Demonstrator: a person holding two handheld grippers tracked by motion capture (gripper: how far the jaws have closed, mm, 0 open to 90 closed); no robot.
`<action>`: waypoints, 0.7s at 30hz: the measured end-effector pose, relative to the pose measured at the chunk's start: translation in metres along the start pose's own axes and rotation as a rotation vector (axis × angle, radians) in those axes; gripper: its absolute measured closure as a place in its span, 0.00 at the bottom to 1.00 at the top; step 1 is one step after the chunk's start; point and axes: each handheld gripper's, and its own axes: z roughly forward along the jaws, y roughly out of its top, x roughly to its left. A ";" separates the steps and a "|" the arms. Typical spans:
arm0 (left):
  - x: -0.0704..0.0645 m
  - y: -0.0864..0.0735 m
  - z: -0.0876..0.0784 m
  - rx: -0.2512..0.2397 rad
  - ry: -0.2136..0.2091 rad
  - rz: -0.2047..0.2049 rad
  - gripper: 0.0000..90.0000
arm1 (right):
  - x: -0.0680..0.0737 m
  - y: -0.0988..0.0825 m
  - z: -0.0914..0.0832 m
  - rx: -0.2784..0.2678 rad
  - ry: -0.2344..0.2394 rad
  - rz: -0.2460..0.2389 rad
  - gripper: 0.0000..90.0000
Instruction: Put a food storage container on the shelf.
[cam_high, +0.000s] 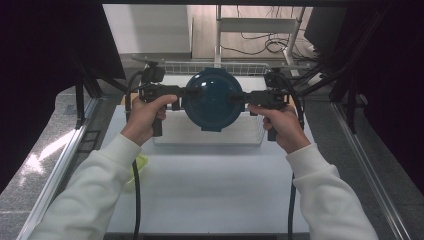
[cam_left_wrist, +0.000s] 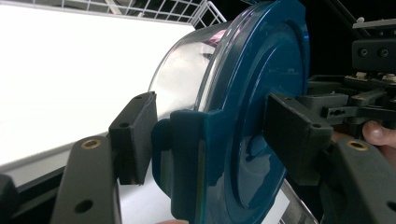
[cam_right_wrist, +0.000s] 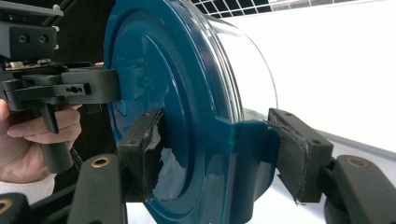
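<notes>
White table (cam_high: 210, 185) spans centre of high view. White wire basket (cam_high: 170, 65) at 12 o'clock along table's far edge. Yellow-green scrap (cam_high: 142, 163) at 8 o'clock on table, near left edge. Metal rail (cam_high: 60, 165) at 9 o'clock. Grey floor with black cables (cam_high: 270, 46) at 1 o'clock, behind white frame (cam_high: 260, 24).

White sleeves (cam_high: 95, 195), black tools (cam_high: 165, 95), black cables (cam_high: 136, 200)

lab rig: black-curtained metal frame (cam_high: 372, 175), white table (cam_high: 210, 190), floor cables (cam_high: 260, 45).
</notes>
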 end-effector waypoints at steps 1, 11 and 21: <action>0.000 0.004 0.001 0.000 0.000 0.004 0.40 | -0.001 0.004 -0.001 0.001 0.000 -0.002 0.42; 0.001 0.019 0.008 -0.010 -0.003 0.012 0.40 | -0.007 0.021 -0.002 -0.003 -0.001 -0.013 0.42; 0.015 0.036 0.017 -0.024 -0.006 -0.007 0.40 | -0.016 0.044 0.007 -0.005 -0.005 -0.014 0.42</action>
